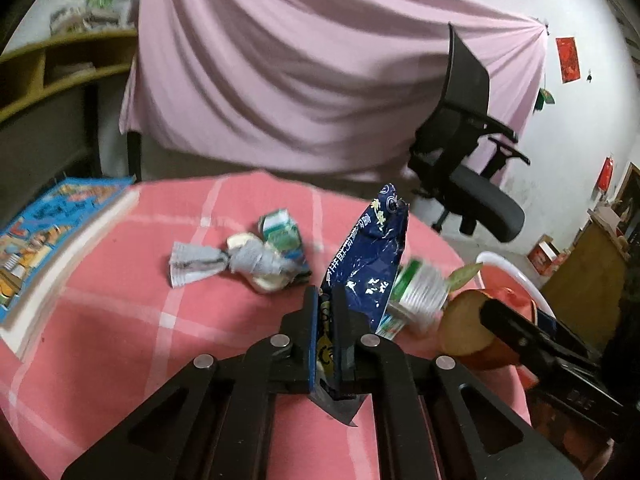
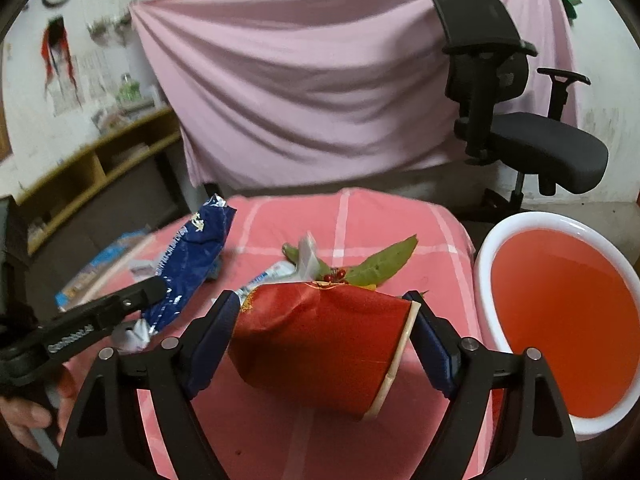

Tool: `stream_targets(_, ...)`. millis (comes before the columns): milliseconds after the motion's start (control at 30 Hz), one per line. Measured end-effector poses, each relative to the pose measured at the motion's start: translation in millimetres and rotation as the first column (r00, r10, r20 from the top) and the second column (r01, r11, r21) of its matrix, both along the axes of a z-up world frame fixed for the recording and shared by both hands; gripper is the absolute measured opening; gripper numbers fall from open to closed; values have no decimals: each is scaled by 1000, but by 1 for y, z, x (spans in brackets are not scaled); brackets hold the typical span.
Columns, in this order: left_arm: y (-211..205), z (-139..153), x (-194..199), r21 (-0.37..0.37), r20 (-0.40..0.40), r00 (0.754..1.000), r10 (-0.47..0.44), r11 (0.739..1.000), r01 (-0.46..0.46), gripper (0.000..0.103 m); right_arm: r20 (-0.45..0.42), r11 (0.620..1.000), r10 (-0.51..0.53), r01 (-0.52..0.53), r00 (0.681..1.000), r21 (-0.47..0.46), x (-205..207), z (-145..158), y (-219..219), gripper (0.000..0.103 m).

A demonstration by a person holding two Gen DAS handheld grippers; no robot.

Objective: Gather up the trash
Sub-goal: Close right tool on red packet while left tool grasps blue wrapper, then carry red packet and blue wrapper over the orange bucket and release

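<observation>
Trash is held in both grippers above a pink checked tablecloth point(image 1: 120, 320).

A dark blue snack wrapper point(image 1: 372, 264) is pinched upright between the nearly closed jaws of the left gripper point(image 1: 326, 300); its top stands ahead of the fingertips and its lower corner hangs behind them. A crushed red paper cup point(image 2: 320, 344) is clamped on its side across the wide-set jaws of the right gripper point(image 2: 324, 316), with the rim against the right-hand finger. Ahead of the left gripper, a crumpled grey paper point(image 1: 224, 262) and a green-and-white carton point(image 1: 282, 234) are seen lying together. Green leaves point(image 2: 380, 264) lie just beyond the cup. A white basin with a red inside point(image 2: 484, 276) is seen to the right of the right gripper, beside the table edge. A book point(image 1: 48, 236) lies far left.
</observation>
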State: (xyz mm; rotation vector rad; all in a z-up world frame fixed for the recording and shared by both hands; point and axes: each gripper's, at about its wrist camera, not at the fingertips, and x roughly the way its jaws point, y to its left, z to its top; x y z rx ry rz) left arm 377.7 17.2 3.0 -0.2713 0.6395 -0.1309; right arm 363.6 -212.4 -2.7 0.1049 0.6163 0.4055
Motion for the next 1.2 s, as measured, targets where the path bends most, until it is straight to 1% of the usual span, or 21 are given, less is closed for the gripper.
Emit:
stream_targets(67,-7,6,-4,5,46,999,17,1000,-18,4,44,1000,-12,11,999,18,-6,6,-8,82)
stream_targets(167,-17,13,-8,-29,110,994,28,999,-25,4,100,999,-38,36,994,18,-12,14,-17,82)
stream_targets(233,-27,18,-9,-45,147,989,27,999,-21,4,145,997,-67,62,987,36,-16,22,-28,82)
stream_targets(300,-44,26,-8,-50,182,983,6,999,3,4,194,994,-102,93,976,56,-21,29,-41,82)
stream_targets(367,-62,33,-8,-63,199,979,-30,997,43,4,240,987,-161,152,958,54,-22,36,-59,82)
stream_targets(467,-92,37,0,-79,204,975,-86,991,104,4,258,971,-237,228,936,65,-24,37,-82,82)
stream_targets(533,-109,39,7,-101,194,975,-112,986,133,4,250,956,-293,282,923,83,-22,35,-103,82)
stream_targets(633,-133,35,19,-135,147,978,-149,976,170,4,222,932,-361,348,906,96,-19,27,-132,82)
stream_targets(800,-171,24,32,-110,72,975,-209,970,216,4,159,902,-431,417,888,112,-21,11,-171,82)
stream_targets(967,-193,14,44,-121,0,971,-240,964,239,4,111,886,-461,450,880,114,-19,1,-190,82)
stream_targets(1100,-204,6,48,-126,-34,966,-256,960,250,4,63,878,-472,462,879,126,-16,-8,-201,83)
stream_targets(1200,-211,1,50,-113,-64,961,-268,959,260,5,50,875,-478,470,877,119,-17,-12,-204,83)
